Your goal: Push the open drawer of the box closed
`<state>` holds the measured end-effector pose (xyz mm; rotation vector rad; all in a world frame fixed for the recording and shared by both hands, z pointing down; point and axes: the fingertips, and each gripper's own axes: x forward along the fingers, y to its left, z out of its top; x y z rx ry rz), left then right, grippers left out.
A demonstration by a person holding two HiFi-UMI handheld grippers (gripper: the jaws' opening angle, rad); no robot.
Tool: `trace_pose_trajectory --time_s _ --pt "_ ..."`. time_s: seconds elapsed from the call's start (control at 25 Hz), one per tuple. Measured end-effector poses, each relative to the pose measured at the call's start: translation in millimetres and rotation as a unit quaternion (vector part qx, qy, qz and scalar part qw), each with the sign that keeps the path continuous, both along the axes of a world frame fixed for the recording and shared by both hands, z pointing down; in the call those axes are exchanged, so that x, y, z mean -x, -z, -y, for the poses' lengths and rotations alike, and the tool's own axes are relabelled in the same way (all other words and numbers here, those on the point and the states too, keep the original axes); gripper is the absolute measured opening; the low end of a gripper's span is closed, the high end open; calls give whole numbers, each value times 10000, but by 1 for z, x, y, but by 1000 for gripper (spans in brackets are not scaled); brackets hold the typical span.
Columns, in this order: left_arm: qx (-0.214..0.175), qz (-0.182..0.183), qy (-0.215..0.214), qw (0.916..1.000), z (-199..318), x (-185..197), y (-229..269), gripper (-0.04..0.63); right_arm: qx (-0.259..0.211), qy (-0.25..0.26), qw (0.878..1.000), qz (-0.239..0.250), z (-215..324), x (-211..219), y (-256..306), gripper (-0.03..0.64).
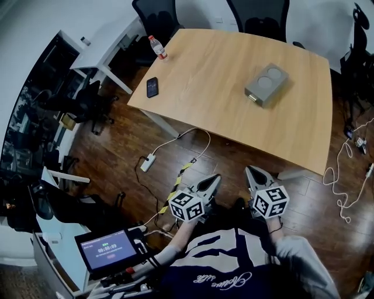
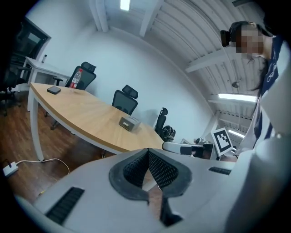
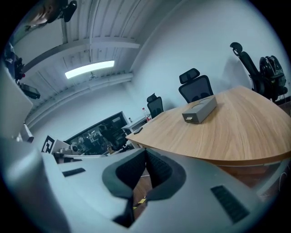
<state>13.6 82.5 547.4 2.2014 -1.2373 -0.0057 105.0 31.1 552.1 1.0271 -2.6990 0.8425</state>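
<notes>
The grey box (image 1: pixel 266 83) lies on the far right part of the wooden table (image 1: pixel 234 111), two round hollows in its top. At its near end the pale drawer front (image 1: pixel 252 98) sticks out slightly. The box also shows in the left gripper view (image 2: pixel 129 122) and the right gripper view (image 3: pixel 200 109). My left gripper (image 1: pixel 215 178) and right gripper (image 1: pixel 250 170) are side by side close to my body, over the floor and short of the table's near edge. Both are far from the box. Their jaws meet at the tips, with nothing between them (image 2: pixel 148 151) (image 3: pixel 145 151).
A phone (image 1: pixel 152 87) and a water bottle (image 1: pixel 158 47) sit at the table's left corner. Office chairs (image 1: pixel 257 17) stand behind the table. A power strip (image 1: pixel 147 162) and cables (image 1: pixel 345 175) lie on the wooden floor. A small screen (image 1: pixel 108 248) is at my lower left.
</notes>
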Motion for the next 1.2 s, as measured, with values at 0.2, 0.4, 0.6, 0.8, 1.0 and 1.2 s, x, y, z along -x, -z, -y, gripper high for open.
trace_pose_trajectory --time_s 0.2,0.4,0.6,0.8,1.0,1.2 --pt "-102 31 -12 9999 -14 -4 11 2 -101 132 9998 138 -19 4 17 -5" --pt "-189 -2 33 9998 -34 2 14 2 -187 399 9990 17 -38 23 21 -5" --pt "-278 26 376 9989 -71 34 22 2 -206 615 9979 -89 -68 53 26 -5" --pt "-326 71 608 9976 -114 60 24 2 -305 615 9976 -110 -99 71 36 -5" --pt "-343 60 589 9977 -155 71 23 2 -363 546 9978 -132 -135 80 39 -5" --pt "-392 -7 494 9980 -178 71 24 2 -437 516 9974 -260 -169 80 40 -5"
